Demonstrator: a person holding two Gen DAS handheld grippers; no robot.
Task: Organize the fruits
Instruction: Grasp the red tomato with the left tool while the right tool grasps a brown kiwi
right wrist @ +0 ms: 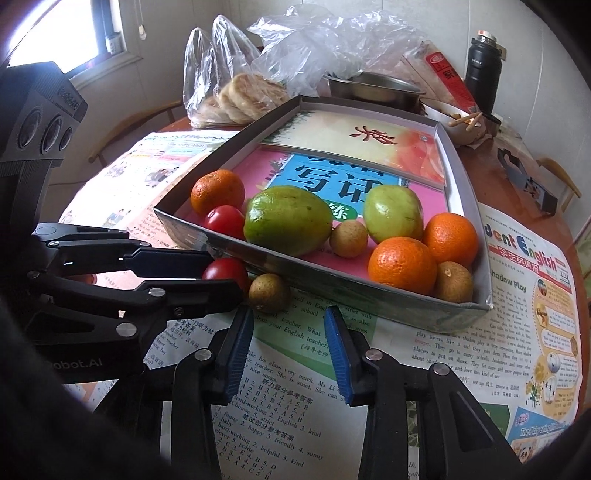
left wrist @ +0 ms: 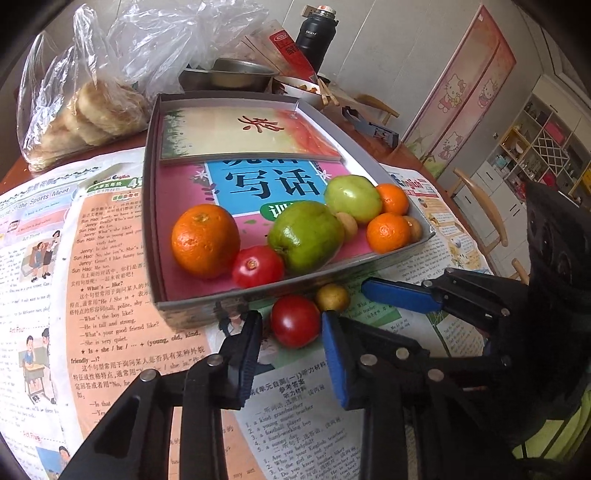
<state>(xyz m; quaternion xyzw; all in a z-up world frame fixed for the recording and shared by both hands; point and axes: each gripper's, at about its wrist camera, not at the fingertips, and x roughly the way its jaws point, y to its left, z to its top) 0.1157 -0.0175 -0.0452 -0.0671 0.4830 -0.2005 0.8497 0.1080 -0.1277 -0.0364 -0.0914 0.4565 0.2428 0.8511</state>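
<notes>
A grey cardboard tray (left wrist: 236, 301) (right wrist: 332, 275) holds books and fruit: oranges (left wrist: 205, 240) (right wrist: 402, 266), two green guavas (left wrist: 304, 236) (right wrist: 288, 219), a red tomato (left wrist: 257, 266) (right wrist: 224, 220) and small brown longans (right wrist: 453, 282). Outside it on the newspaper lie a red tomato (left wrist: 295, 320) (right wrist: 225, 272) and a brown longan (left wrist: 332, 297) (right wrist: 268, 292). My left gripper (left wrist: 291, 332) is open, its fingers on either side of the loose tomato, not touching. My right gripper (right wrist: 289, 325) is open and empty just in front of the loose longan.
Newspaper sheets (left wrist: 110, 295) (right wrist: 517, 295) cover the round wooden table. Behind the tray are a plastic bag of flatbreads (left wrist: 99, 110) (right wrist: 240, 96), a steel bowl (left wrist: 240, 74) (right wrist: 373, 86), a dish with chopsticks (right wrist: 458, 122) and a black flask (left wrist: 316, 35) (right wrist: 482, 70).
</notes>
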